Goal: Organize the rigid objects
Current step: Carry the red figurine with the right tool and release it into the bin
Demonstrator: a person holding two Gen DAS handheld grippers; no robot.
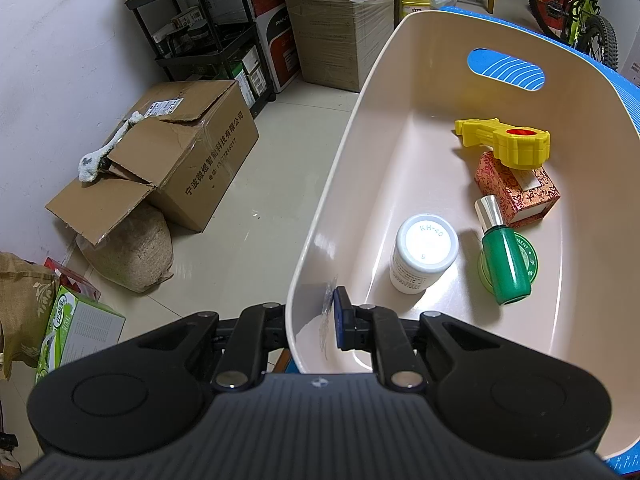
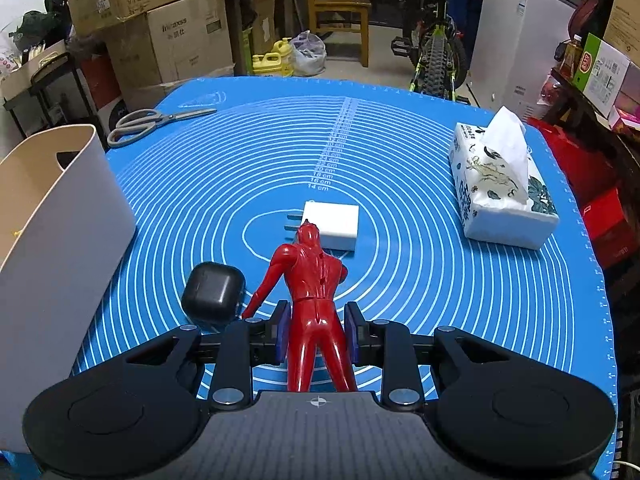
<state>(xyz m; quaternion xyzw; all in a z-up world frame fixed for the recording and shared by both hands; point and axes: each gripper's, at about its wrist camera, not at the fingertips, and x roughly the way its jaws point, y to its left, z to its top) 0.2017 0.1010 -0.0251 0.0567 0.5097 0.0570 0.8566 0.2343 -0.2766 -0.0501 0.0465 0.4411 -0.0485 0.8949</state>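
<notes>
While the right tool (image 2: 314, 330) is clamping its blue pads on the waist of a glossy red figurine (image 2: 314, 300), the toy is pointing head-first away from the camera, legs trailing back toward the tool body, one arm hanging out to the left, above the blue surface (image 2: 440, 280). A black rounded case (image 2: 213, 293) is sitting just left of it, a white plug adapter (image 2: 332, 225) just beyond its head. The left tool (image 1: 316, 322) is pinching the near wall of the beige bin (image 1: 360, 160), one pad inside, the other finger outside. In the bin are lying a white jar (image 1: 424, 252), a green bottle (image 1: 505, 262), a patterned red box (image 1: 518, 188) and a yellow gadget (image 1: 506, 142)
</notes>
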